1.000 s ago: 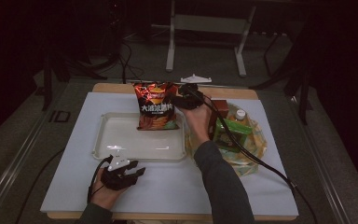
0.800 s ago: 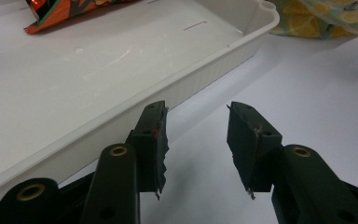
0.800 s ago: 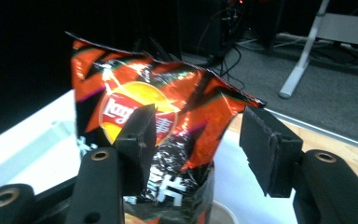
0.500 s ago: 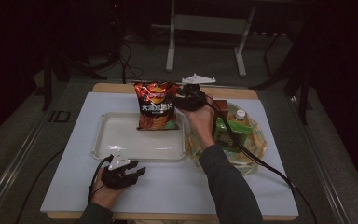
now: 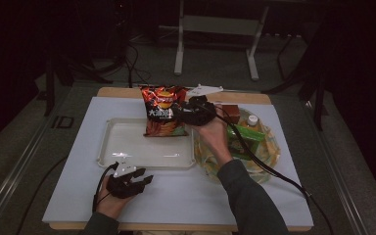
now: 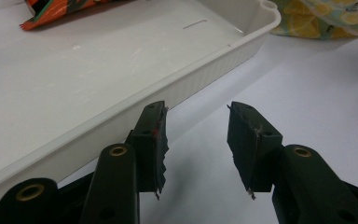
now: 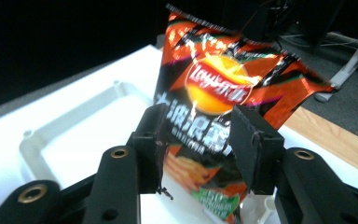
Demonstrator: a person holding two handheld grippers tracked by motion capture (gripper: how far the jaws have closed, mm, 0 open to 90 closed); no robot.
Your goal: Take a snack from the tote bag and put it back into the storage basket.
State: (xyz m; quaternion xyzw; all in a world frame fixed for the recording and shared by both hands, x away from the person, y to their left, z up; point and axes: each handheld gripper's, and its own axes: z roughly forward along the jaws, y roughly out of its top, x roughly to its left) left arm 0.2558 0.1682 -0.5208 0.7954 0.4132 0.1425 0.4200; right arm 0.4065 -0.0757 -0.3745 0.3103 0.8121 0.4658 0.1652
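A red and black chip bag (image 5: 162,111) (image 7: 214,88) lies tilted with its lower end in the white tray (image 5: 127,157) (image 7: 74,112) and its top over the tray's far rim. My right gripper (image 5: 183,113) (image 7: 196,149) is at the bag's right side, open, with the bag just beyond its jaws. Near the table's front edge my left gripper (image 5: 142,181) (image 6: 196,149) rests open on the white mat, just outside the tray's near wall (image 6: 205,74), with nothing between its jaws.
A yellow patterned bag (image 5: 267,147) (image 6: 326,18) right of the tray holds a green packet (image 5: 245,134), a capped bottle (image 5: 252,120) and a brown box (image 5: 231,113). The right gripper's cable (image 5: 274,171) crosses it. The white mat (image 5: 274,205) covers the wooden table.
My right gripper has shifted a little left and nearer, closer to the chip bag. The bag, the tray and my left gripper have stayed put.
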